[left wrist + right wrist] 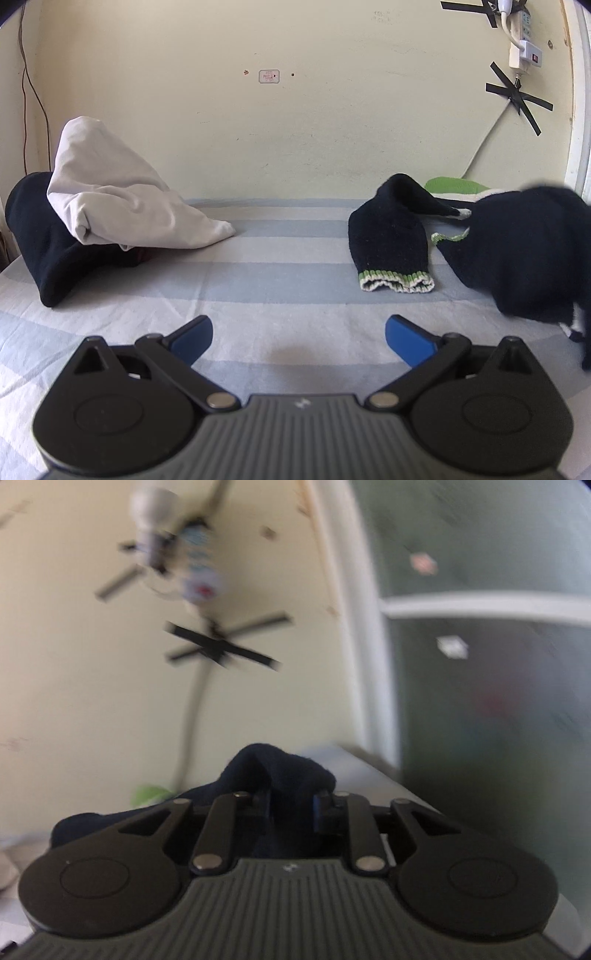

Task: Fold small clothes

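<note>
Right gripper (291, 806) is clamped on a bunch of dark navy knit, part of the small sweater (524, 251) at the far right of the bed (280, 295). In its own blurred view the cloth bulges up between the narrowed jaws and hangs below them, and the wall and window frame fill the rest of that picture. Left gripper (298, 338) hangs low over the near middle of the striped bed sheet with its blue pads (195, 338) wide apart and nothing between them.

The step in hand looks like lifting one side of the sweater to begin a fold. One sleeve (393, 240) lies flat on the sheet, its long axis running near to far, with the green-and-white cuff (397, 280) pointing to the near edge and its upper end reaching back to the right toward the body. The body itself is bunched and blurred, so its lie cannot be read.

Next the raised cloth probably needs carrying across and laying flat, with the free left gripper pinning or catching the sleeve. A heap of white and dark clothes (110, 199) waits at the far left.
</note>
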Available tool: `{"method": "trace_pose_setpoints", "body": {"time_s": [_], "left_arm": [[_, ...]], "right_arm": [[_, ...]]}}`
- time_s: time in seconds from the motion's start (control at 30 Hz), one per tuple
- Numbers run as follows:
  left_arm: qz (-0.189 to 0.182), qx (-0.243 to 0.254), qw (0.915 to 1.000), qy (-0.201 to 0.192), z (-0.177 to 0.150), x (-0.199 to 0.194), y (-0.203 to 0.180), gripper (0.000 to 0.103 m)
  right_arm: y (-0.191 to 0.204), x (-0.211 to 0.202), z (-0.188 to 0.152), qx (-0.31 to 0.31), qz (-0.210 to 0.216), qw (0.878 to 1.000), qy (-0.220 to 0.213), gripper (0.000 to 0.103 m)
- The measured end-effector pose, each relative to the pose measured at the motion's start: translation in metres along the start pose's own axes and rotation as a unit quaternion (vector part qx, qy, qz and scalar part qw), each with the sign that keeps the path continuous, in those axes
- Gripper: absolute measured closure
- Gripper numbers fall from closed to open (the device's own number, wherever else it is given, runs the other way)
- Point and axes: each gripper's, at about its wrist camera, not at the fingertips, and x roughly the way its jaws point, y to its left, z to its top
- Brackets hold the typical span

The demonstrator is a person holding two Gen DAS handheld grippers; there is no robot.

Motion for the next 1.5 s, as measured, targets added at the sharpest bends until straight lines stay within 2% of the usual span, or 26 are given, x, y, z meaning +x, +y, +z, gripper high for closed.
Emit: {"method": "trace_pose_setpoints", "body": {"time_s": [0.07, 0.13, 0.17, 0.23, 0.27, 0.33, 0.37, 0.4, 0.5, 0.6, 0.67, 0.73, 0.77, 0.9, 0.93, 0.97, 1.0, 1.03, 1.07, 1.1, 1.13, 1.17, 1.2, 1.3, 1.4, 1.5], "left_arm": [[0.000, 0.000, 1.0000, 0.000, -0.001, 0.000, 0.000, 0.000], [0.000, 0.000, 1.0000, 0.003, 0.000, 0.001, 0.000, 0.000], [-0.001, 0.000, 1.0000, 0.004, 0.000, 0.001, 0.000, 0.000], [-0.002, 0.000, 1.0000, 0.006, 0.001, 0.002, 0.000, 0.000], [-0.002, -0.001, 1.0000, 0.007, 0.001, 0.002, 0.001, 0.000], [-0.001, -0.004, 1.0000, 0.006, 0.001, 0.002, 0.002, 0.000], [-0.001, -0.005, 1.0000, 0.005, 0.001, 0.002, 0.003, 0.000], [-0.001, -0.006, 1.0000, 0.005, 0.001, 0.002, 0.003, 0.000], [-0.003, -0.005, 1.0000, 0.002, 0.001, 0.002, 0.004, 0.000], [-0.002, 0.000, 1.0000, -0.004, 0.000, 0.000, 0.002, 0.000], [-0.002, 0.002, 1.0000, -0.009, 0.000, -0.002, 0.002, 0.000], [-0.002, 0.001, 0.9999, -0.014, 0.000, -0.003, 0.002, 0.000], [-0.002, 0.000, 0.9999, -0.016, 0.001, -0.003, 0.002, 0.000], [-0.001, -0.007, 0.9997, -0.024, 0.001, -0.004, 0.004, 0.000], [-0.001, -0.010, 0.9996, -0.026, 0.001, -0.004, 0.006, 0.000], [-0.001, -0.014, 0.9995, -0.028, 0.001, -0.005, 0.007, 0.000], [0.000, -0.019, 0.9994, -0.030, 0.002, -0.005, 0.008, 0.000], [-0.001, -0.024, 0.9991, -0.034, 0.002, -0.006, 0.010, 0.000], [-0.002, -0.028, 0.9989, -0.037, 0.002, -0.006, 0.011, 0.000], [-0.002, -0.032, 0.9987, -0.039, 0.002, -0.006, 0.012, 0.000], [-0.001, -0.034, 0.9987, -0.039, 0.003, -0.006, 0.013, 0.000], [-0.002, -0.035, 0.9986, -0.039, 0.003, -0.006, 0.013, 0.000], [-0.003, -0.035, 0.9985, -0.041, 0.003, -0.006, 0.013, 0.000], [-0.002, -0.032, 0.9980, -0.054, 0.000, -0.012, 0.012, 0.000], [-0.005, -0.027, 0.9976, -0.064, 0.000, -0.016, 0.011, 0.000], [-0.010, -0.025, 0.9964, -0.080, 0.001, -0.021, 0.012, 0.000]], "right_arm": [[-0.010, -0.005, -0.018, 0.015, -0.019, 1.000, 0.012, 0.056], [-0.006, -0.014, -0.024, 0.021, -0.025, 0.999, -0.013, 0.049], [0.004, -0.018, -0.023, 0.007, -0.013, 1.000, -0.024, 0.049], [0.030, -0.029, -0.017, -0.045, 0.027, 0.998, -0.041, 0.046], [0.047, -0.033, -0.022, -0.074, 0.053, 0.995, -0.046, 0.037], [0.088, -0.038, -0.031, -0.137, 0.112, 0.984, -0.034, 0.025], [0.110, -0.036, -0.041, -0.175, 0.136, 0.975, -0.024, 0.023], [0.129, -0.032, -0.050, -0.207, 0.148, 0.967, -0.015, 0.023], [0.174, -0.003, -0.071, -0.260, 0.145, 0.954, 0.016, 0.023], [0.191, 0.026, -0.079, -0.268, 0.129, 0.954, 0.044, 0.023], [0.205, 0.047, -0.072, -0.292, 0.131, 0.946, 0.054, 0.021], [0.219, 0.072, -0.072, -0.334, 0.132, 0.930, 0.076, 0.017], [0.226, 0.087, -0.076, -0.363, 0.127, 0.918, 0.094, 0.017], [0.264, 0.156, -0.096, -0.460, 0.044, 0.876, 0.140, 0.017], [0.269, 0.169, -0.100, -0.474, 0.022, 0.868, 0.147, 0.021], [0.270, 0.179, -0.103, -0.476, 0.004, 0.868, 0.142, 0.037], [0.270, 0.182, -0.100, -0.463, 0.000, 0.876, 0.137, 0.052], [0.266, 0.181, -0.091, -0.428, 0.012, 0.891, 0.147, 0.071], [0.261, 0.175, -0.079, -0.381, 0.029, 0.912, 0.149, 0.083], [0.255, 0.163, -0.066, -0.329, 0.056, 0.931, 0.145, 0.085], [0.247, 0.147, -0.052, -0.281, 0.092, 0.945, 0.140, 0.088], [0.240, 0.128, -0.039, -0.235, 0.127, 0.954, 0.133, 0.089], [0.232, 0.109, -0.024, -0.199, 0.162, 0.958, 0.127, 0.089], [0.210, 0.039, 0.016, -0.125, 0.258, 0.954, 0.093, 0.089], [0.189, -0.035, 0.052, -0.078, 0.339, 0.936, 0.052, 0.091], [0.166, -0.098, 0.082, -0.043, 0.390, 0.920, 0.000, 0.091]]}}
